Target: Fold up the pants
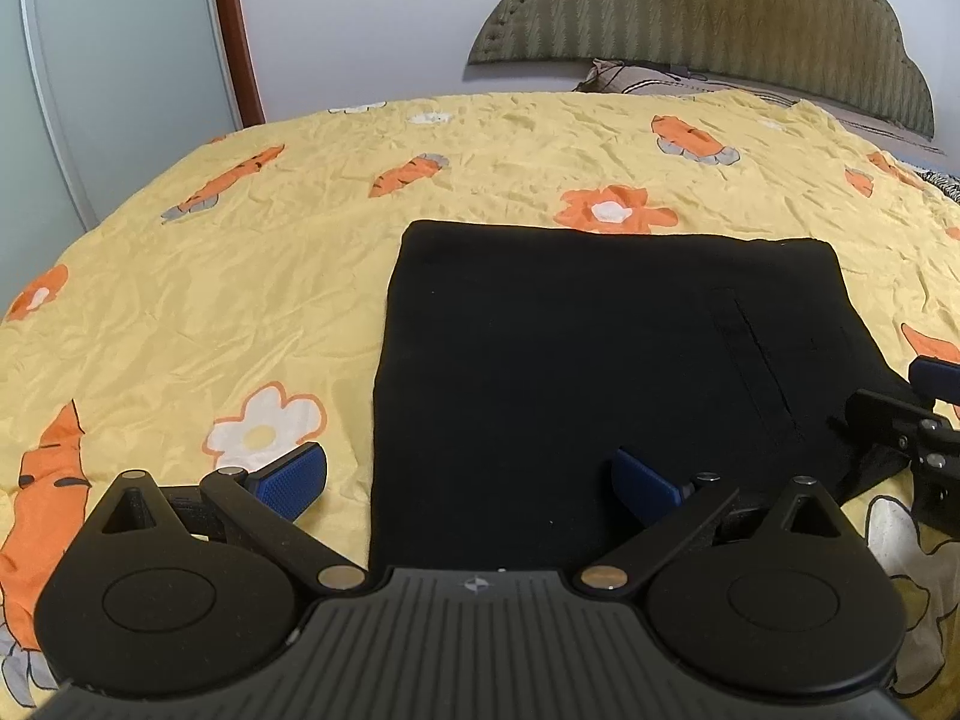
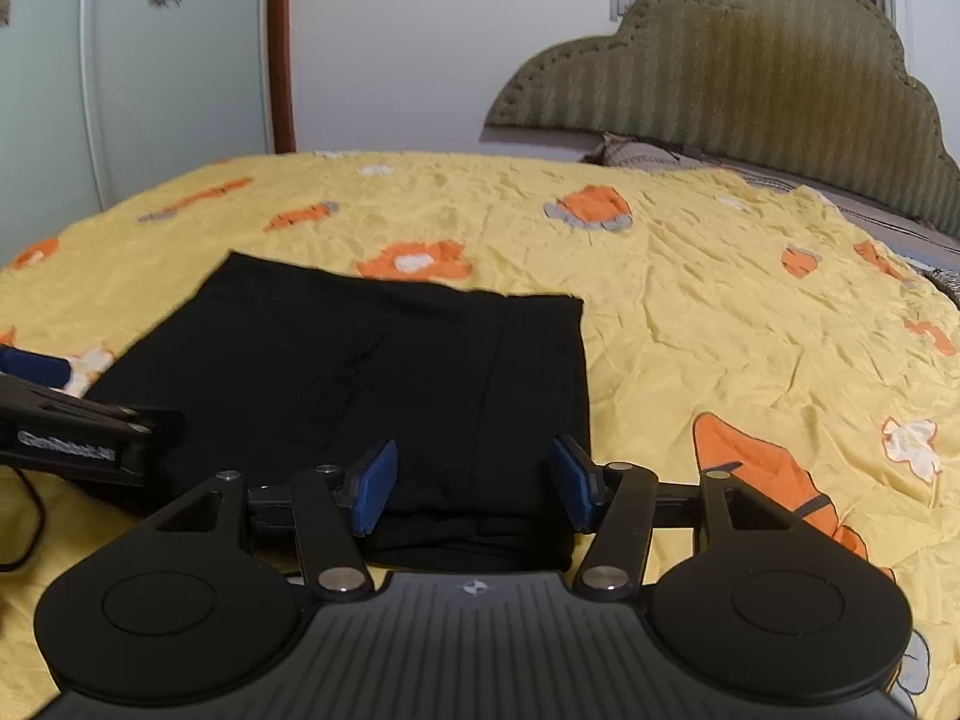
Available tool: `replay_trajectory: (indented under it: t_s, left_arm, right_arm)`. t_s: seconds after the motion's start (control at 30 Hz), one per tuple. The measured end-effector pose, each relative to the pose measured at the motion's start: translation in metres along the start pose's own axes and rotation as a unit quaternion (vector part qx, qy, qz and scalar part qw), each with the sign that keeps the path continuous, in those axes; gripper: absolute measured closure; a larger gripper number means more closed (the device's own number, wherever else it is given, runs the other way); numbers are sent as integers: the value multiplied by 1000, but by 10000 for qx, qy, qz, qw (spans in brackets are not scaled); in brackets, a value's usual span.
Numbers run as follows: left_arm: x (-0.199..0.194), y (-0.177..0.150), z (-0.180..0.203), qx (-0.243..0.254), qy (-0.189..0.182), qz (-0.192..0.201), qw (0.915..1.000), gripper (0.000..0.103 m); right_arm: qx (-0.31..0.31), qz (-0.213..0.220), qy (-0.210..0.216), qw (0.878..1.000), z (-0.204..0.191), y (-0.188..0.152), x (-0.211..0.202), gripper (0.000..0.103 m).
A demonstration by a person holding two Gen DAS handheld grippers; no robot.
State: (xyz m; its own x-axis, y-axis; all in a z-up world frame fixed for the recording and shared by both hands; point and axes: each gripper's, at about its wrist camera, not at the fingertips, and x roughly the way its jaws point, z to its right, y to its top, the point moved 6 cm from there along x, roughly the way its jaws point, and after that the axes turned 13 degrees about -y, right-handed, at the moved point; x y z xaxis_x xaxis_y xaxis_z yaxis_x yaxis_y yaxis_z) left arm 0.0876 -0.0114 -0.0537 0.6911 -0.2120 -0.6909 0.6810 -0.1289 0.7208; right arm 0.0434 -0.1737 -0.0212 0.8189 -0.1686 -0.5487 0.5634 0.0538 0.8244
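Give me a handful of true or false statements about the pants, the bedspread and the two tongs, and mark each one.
1. The black pants lie folded into a flat rectangle. True.
2. The bedspread is plain blue. False: it is yellow with orange carrots and flowers.
3. The left tongs are clamped shut on the fabric. False: the jaws stand wide open.
4. The right tongs are open, at the pants' near edge. True.

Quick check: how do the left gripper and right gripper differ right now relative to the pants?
The left gripper is spread wider than the right gripper. The left straddles the black pants' left edge, one pad over the yellow bedspread; the right sits wholly over the near folded edge. Both are open, holding nothing.
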Motion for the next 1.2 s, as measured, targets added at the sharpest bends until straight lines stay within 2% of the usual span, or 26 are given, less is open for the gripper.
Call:
replay_trajectory:
  t_s: [0.23,0.37,0.93,1.03,1.2]
  left_arm:
    - [-8,-5,5,-181,-191,-11,9997,0]
    - [-13,-10,6,-218,-261,13,9994,0]
    - [-30,-20,7,-234,-319,15,9992,0]
    - [-34,-22,6,-272,-325,11,9991,0]
    - [-38,-28,6,-274,-295,11,9992,0]
  right_arm:
    - [-41,-47,-101,9999,1,-5,0,48]
    - [65,10,2,10000,2,-3,-11,47]
    - [-7,-96,138,9999,-8,-18,-28,47]
    - [2,-114,122,9999,-8,-20,-30,43]
    - [-1,-124,134,9998,-9,-23,-35,42]
